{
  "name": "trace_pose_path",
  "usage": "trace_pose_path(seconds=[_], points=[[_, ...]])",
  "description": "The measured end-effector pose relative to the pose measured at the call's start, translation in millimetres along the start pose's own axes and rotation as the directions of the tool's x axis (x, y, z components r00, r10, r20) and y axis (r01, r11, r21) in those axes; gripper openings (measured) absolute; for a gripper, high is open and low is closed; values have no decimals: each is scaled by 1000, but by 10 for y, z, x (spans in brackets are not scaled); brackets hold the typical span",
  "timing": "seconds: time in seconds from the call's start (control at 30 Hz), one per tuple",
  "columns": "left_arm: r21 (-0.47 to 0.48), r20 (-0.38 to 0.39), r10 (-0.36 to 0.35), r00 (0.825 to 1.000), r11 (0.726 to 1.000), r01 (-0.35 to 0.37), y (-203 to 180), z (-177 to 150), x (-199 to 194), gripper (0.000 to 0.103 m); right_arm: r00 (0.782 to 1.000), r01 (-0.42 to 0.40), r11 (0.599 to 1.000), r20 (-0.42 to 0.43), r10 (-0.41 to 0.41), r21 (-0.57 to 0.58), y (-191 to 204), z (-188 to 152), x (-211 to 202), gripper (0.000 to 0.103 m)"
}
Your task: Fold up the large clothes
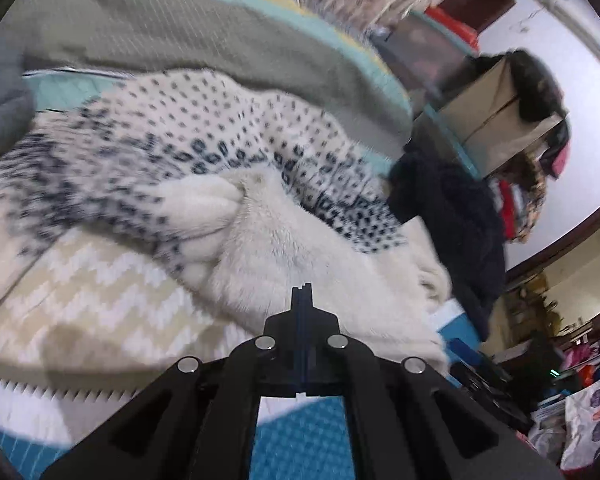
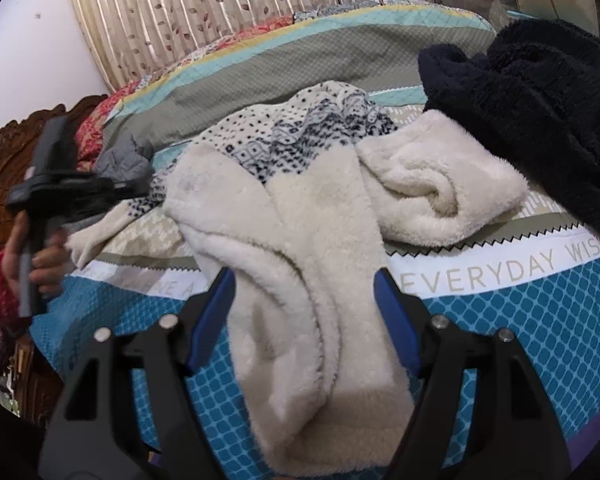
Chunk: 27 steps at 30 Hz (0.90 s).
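Note:
A cream fleece garment [image 2: 312, 216] with a navy dotted knit pattern [image 2: 284, 140] lies crumpled on the bed. In the right wrist view one long fold of it runs toward me, between the fingers of my right gripper [image 2: 305, 284]. That gripper stands open and its blue pads [image 2: 394, 304] flank the fold without pinching it. At the far left a hand holds my left gripper [image 2: 134, 188] above the bed. In the left wrist view the left gripper [image 1: 302, 291] is shut over the same garment [image 1: 284, 248], with no cloth seen between its fingers.
A dark navy fleece garment [image 2: 540, 100] is heaped at the right, also in the left wrist view [image 1: 452, 208]. The bedspread [image 2: 520, 320] is teal with a white lettered band. A carved wooden headboard [image 2: 4, 148], a curtain [image 2: 220, 12] and a cardboard box [image 1: 492, 112] border the bed.

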<state>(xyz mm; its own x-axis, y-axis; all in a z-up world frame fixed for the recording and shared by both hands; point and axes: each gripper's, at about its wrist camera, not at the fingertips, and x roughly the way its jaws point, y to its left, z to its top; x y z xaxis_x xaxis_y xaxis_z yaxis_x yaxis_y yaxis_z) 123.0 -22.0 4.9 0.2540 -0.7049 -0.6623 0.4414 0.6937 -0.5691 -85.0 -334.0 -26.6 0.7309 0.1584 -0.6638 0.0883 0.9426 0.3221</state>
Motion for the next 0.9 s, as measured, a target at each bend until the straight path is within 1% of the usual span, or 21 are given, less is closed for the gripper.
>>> trace_pose_path(seconds=[0.07, 0.1, 0.13, 0.17, 0.2, 0.23, 0.27, 0.3, 0.33, 0.37, 0.4, 0.5, 0.63, 0.73, 0.87, 0.9], points=[[1, 40, -4, 999, 1000, 4, 38, -113, -296, 22, 1000, -25, 1000, 4, 25, -17, 72, 29, -8, 69], [9, 52, 12, 999, 1000, -13, 35, -143, -371, 22, 1000, -30, 999, 5, 30, -45, 158, 55, 11, 69], [26, 68, 50, 996, 998, -52, 16, -178, -435, 22, 999, -34, 997, 5, 35, -70, 233, 78, 32, 69], [59, 99, 116, 988, 991, -123, -31, -216, -485, 22, 999, -52, 994, 2, 52, -96, 339, 110, 71, 70], [89, 137, 166, 977, 980, -179, -80, -243, -505, 22, 997, -78, 991, -1, 78, -108, 441, 141, 110, 71], [109, 159, 180, 971, 974, -199, -111, -256, -492, 24, 995, -97, 989, 5, 98, -110, 506, 157, 128, 73], [114, 162, 179, 970, 973, -199, -116, -247, -469, 26, 993, -114, 988, 17, 116, -107, 561, 172, 134, 76], [120, 154, 177, 972, 973, -196, -111, -238, -408, 32, 990, -135, 986, 30, 139, -98, 628, 178, 138, 76], [127, 144, 187, 972, 970, -205, -110, -224, -347, 41, 988, -149, 984, 31, 153, -94, 673, 172, 137, 77], [142, 132, 220, 967, 961, -238, -106, -210, -243, 47, 986, -160, 983, 28, 163, -92, 706, 163, 142, 77], [155, 129, 239, 962, 954, -257, -90, -205, -185, 56, 985, -165, 982, 24, 168, -93, 727, 150, 146, 77], [187, 120, 224, 967, 952, -244, -58, -141, 41, 60, 985, -171, 982, 14, 173, -81, 696, 120, 156, 77], [203, 66, 211, 975, 954, -221, -52, -13, 342, 69, 984, -177, 984, -3, 177, -33, 583, 83, 197, 77], [198, 46, 206, 977, 957, -211, -15, 88, 522, 72, 984, -178, 984, -10, 177, -17, 530, 61, 234, 77], [178, -11, 232, 973, 958, -227, 34, 203, 785, 73, 984, -179, 984, -19, 179, -10, 502, 54, 272, 77], [157, -37, 219, 975, 965, -211, 58, 218, 836, 73, 984, -178, 984, -21, 177, -14, 508, 51, 279, 77]])
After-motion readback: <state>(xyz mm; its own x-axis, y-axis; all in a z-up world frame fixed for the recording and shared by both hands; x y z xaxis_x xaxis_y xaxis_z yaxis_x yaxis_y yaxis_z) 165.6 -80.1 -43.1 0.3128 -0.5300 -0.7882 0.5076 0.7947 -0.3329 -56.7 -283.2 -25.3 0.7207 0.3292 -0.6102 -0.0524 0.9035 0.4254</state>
